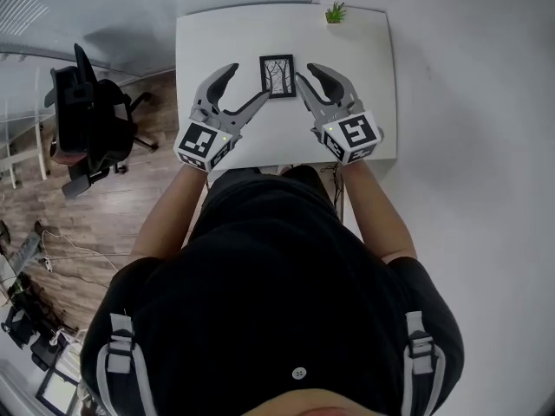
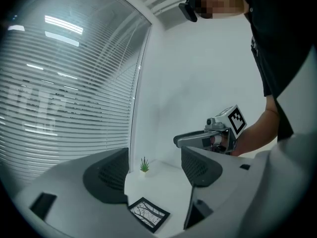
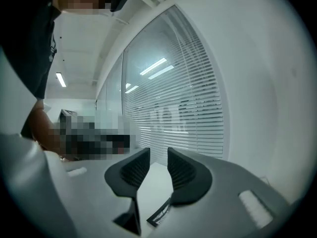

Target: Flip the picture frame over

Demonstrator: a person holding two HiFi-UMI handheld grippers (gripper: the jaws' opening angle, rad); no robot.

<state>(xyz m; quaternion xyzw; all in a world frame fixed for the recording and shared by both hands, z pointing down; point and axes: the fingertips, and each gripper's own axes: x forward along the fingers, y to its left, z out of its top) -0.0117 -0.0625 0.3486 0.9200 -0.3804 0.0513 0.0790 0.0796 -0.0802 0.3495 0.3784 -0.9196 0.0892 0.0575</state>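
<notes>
The picture frame (image 1: 277, 75) lies flat on the table (image 1: 208, 42), picture side up, between the two grippers, and neither touches it. Left gripper (image 1: 249, 82) — jaws wide apart, empty. Right gripper (image 1: 305, 71) — jaws narrowly apart, empty. Whether the flip is complete or pending cannot be determined.

light: bright, even, overhead | shadows: soft | edges: fisheye bend, dark vignette
</notes>
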